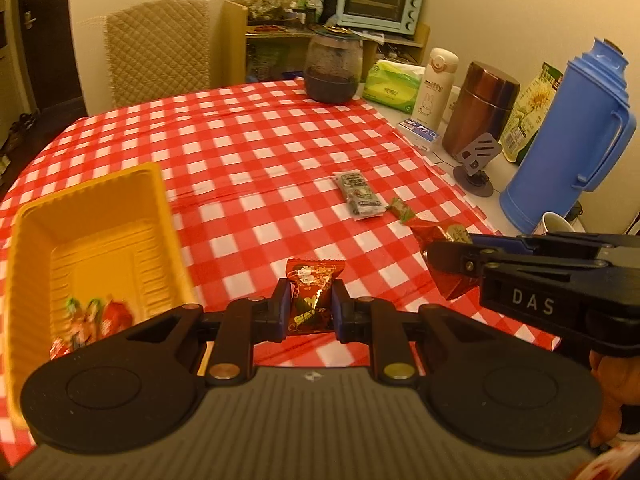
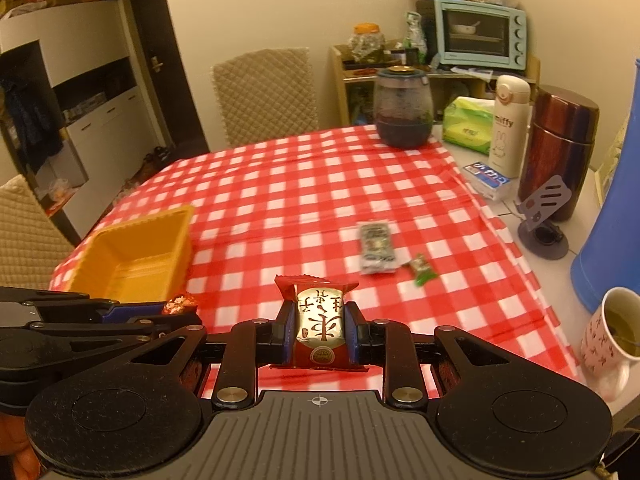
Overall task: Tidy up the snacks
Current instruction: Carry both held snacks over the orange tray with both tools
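My left gripper (image 1: 310,304) is shut on a small red snack packet (image 1: 312,294), held above the checked tablecloth just right of the yellow tray (image 1: 158,200). Several wrapped snacks (image 1: 94,318) lie in the tray's near corner. My right gripper (image 2: 316,330) is shut on a red and gold snack packet (image 2: 320,320); it shows from the side in the left wrist view as the right gripper (image 1: 444,258), with the same packet (image 1: 434,232) in it. A dark snack bar (image 1: 358,194) and a small green-wrapped candy (image 1: 400,208) lie on the cloth further out. The yellow tray (image 2: 136,248) sits to my left in the right wrist view.
A dark glass jar (image 1: 332,68) stands at the cloth's far edge. Along the right side stand a tissue pack (image 1: 394,84), white bottle (image 1: 436,84), copper canister (image 1: 480,108), phone stand (image 1: 478,160), blue thermos (image 1: 572,132) and a mug (image 2: 612,332). A quilted chair (image 1: 158,56) is behind the table.
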